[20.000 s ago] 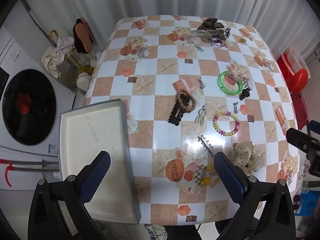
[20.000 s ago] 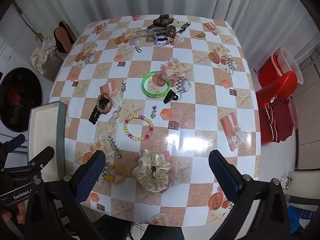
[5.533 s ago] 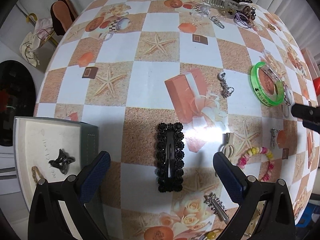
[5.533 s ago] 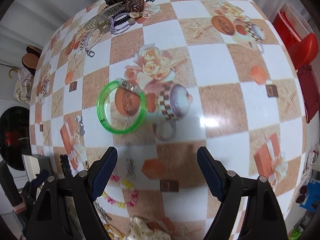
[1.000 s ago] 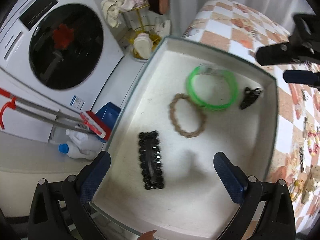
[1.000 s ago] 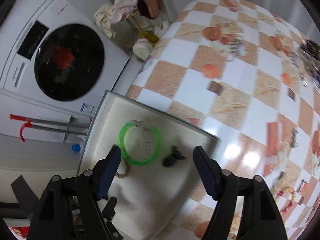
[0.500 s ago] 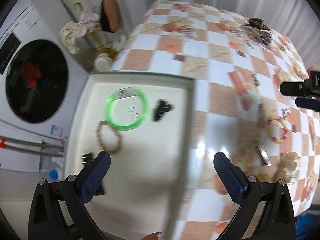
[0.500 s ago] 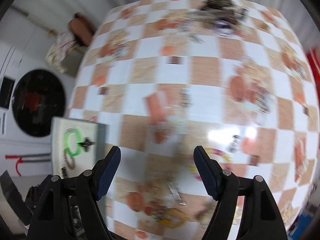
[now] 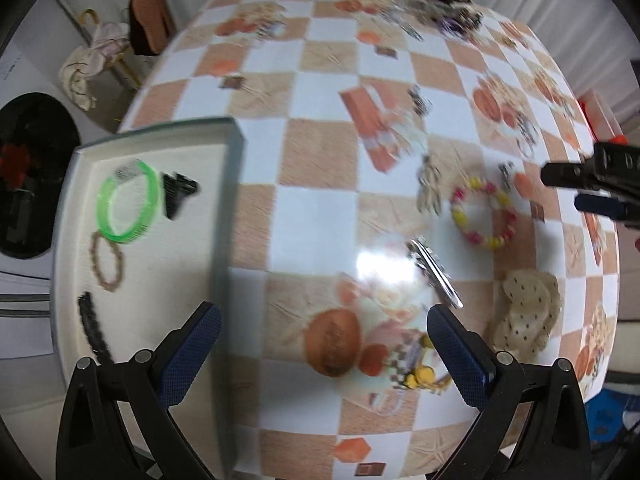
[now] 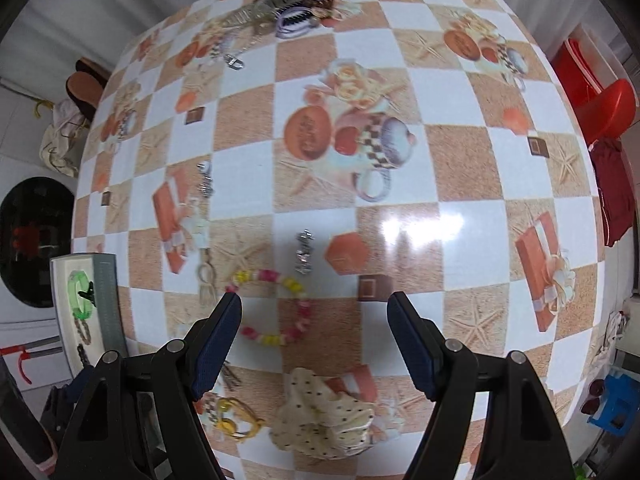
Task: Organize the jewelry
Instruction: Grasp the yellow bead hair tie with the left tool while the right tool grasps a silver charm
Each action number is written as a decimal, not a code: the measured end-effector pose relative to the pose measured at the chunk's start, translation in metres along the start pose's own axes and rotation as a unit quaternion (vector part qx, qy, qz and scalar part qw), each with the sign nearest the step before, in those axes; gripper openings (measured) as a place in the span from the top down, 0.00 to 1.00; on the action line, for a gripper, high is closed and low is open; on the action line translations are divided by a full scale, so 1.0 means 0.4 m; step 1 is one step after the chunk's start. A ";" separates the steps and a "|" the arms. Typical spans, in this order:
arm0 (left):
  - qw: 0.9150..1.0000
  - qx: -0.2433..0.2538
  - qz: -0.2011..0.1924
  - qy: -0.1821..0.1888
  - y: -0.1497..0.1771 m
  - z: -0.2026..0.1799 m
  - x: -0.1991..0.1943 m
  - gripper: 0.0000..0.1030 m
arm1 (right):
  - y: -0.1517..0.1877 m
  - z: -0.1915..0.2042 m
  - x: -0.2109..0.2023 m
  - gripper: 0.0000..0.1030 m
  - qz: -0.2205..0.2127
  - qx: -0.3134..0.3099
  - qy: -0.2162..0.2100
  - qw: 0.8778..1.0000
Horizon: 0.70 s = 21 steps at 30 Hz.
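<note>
Fingers (image 10: 218, 334) apart above bead bracelet (image 10: 276, 306)

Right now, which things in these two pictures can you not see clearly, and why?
- Black hair clip in the tray, left wrist view: its lower end is hidden behind the left gripper.
- Pile of hair accessories at the far edge, left wrist view: motion blur, pieces cannot be told apart.
- Silver clip, right wrist view: mostly hidden by the right gripper.
- Tray contents, right wrist view: too small at the edge.
</note>
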<state>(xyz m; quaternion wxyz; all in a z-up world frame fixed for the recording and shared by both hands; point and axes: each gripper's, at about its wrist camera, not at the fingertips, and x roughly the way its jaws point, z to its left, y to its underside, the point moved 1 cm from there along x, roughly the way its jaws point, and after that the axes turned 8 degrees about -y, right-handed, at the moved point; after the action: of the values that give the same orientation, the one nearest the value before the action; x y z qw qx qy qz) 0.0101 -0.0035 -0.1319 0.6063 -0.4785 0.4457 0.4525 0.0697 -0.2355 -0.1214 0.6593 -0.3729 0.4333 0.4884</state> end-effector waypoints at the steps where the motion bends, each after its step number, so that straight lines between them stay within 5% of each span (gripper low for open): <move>1: 1.000 0.007 0.003 0.002 0.007 -0.012 0.005 0.00 | 0.000 -0.007 0.003 0.24 0.002 0.000 0.001 1.000; 10: 0.999 0.036 0.026 0.018 0.054 -0.079 0.042 0.03 | -0.013 -0.035 0.051 0.24 0.014 -0.008 0.006 1.000; 13: 0.998 0.044 0.032 0.020 0.066 -0.094 0.049 0.13 | -0.021 -0.027 0.071 0.24 0.016 -0.016 0.008 1.000; 21: 0.996 0.070 0.048 0.021 0.101 -0.142 0.074 0.22 | -0.047 0.005 0.120 0.28 0.014 -0.037 0.024 0.999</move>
<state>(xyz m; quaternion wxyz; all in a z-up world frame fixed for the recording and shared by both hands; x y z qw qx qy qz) -0.0298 -0.0503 -0.1760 0.6064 -0.4227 0.5111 0.4386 0.0952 -0.2230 -0.1642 0.6278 -0.4022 0.4361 0.5039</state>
